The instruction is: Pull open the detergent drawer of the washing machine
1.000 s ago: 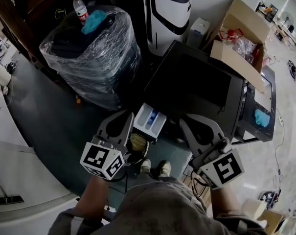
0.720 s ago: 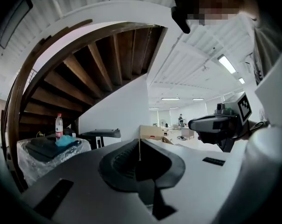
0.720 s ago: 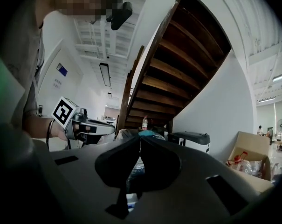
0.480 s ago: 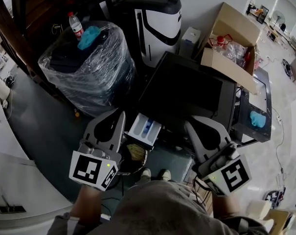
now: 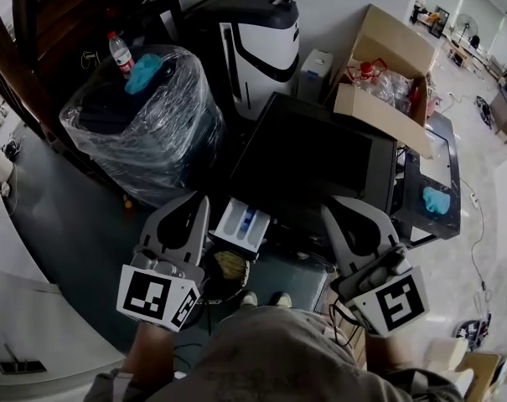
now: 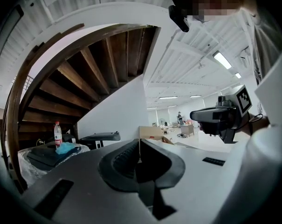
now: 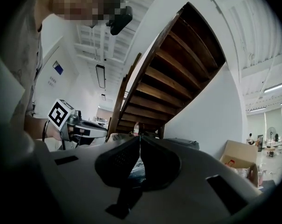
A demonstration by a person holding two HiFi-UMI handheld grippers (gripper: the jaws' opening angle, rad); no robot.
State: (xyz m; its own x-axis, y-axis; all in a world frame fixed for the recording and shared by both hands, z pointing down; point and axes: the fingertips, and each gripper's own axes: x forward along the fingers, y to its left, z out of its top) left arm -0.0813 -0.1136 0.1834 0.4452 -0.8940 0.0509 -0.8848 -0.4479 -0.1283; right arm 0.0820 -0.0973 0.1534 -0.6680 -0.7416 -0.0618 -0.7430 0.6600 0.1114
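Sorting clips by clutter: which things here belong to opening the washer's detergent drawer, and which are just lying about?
Job in hand:
washing machine
detergent drawer, already out
left tongs and right tongs, both shut, empty

Lying about:
wrapped bundle
water bottle
blue cloth
cardboard box
white appliance

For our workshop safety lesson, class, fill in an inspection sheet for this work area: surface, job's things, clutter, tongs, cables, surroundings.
Surface: dark floor mat on the left, pale floor on the right.
Job's things: washing machine with a dark top; its detergent drawer stands pulled out, white with a blue compartment.
Clutter: plastic-wrapped bundle carrying a water bottle and a blue cloth; open cardboard box.
Tongs: left tongs and right tongs both shut, nothing between them, one either side of the drawer.
Cables: thin cable trailing over the pale floor.
Surroundings: wooden staircase, white wall, open hall.
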